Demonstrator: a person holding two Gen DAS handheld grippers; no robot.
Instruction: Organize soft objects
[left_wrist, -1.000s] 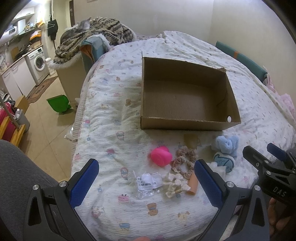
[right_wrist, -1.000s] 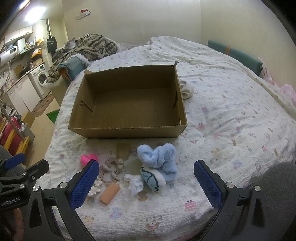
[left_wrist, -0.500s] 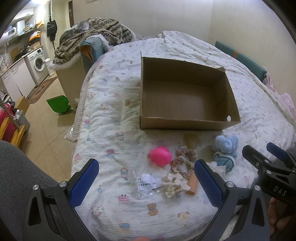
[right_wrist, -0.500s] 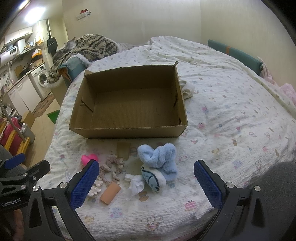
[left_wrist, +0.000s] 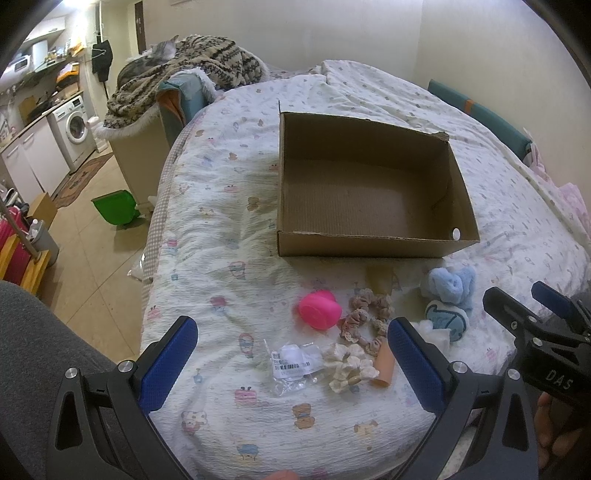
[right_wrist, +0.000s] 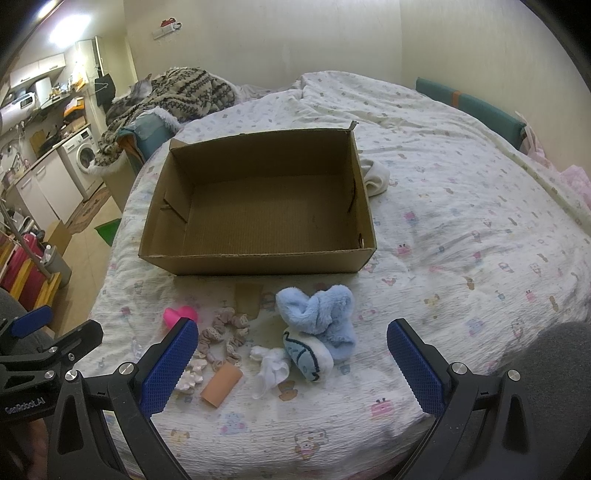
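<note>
An empty open cardboard box (left_wrist: 369, 192) (right_wrist: 258, 206) lies on the bed. In front of it lie soft items: a fluffy light-blue sock (right_wrist: 321, 314) (left_wrist: 450, 284), a white and blue sock (right_wrist: 306, 354) (left_wrist: 445, 317), a small white cloth (right_wrist: 269, 369), beige scrunchies (left_wrist: 364, 317) (right_wrist: 225, 336), a cream scrunchie (left_wrist: 349, 367), a pink round piece (left_wrist: 319, 308) (right_wrist: 181, 315), an orange roll (right_wrist: 221, 382) (left_wrist: 384, 365) and a clear packet (left_wrist: 293, 363). My left gripper (left_wrist: 291, 354) is open above the packet. My right gripper (right_wrist: 291, 350) is open above the socks.
The bed's left edge drops to a tiled floor with a green bin (left_wrist: 114, 206), a washing machine (left_wrist: 75, 129) and a red case (left_wrist: 13, 247). A knitted blanket heap (left_wrist: 192, 70) lies behind. A white cloth (right_wrist: 376, 177) lies right of the box.
Both views have drifted only very slightly. Both grippers stay open and no item on the bed has moved.
</note>
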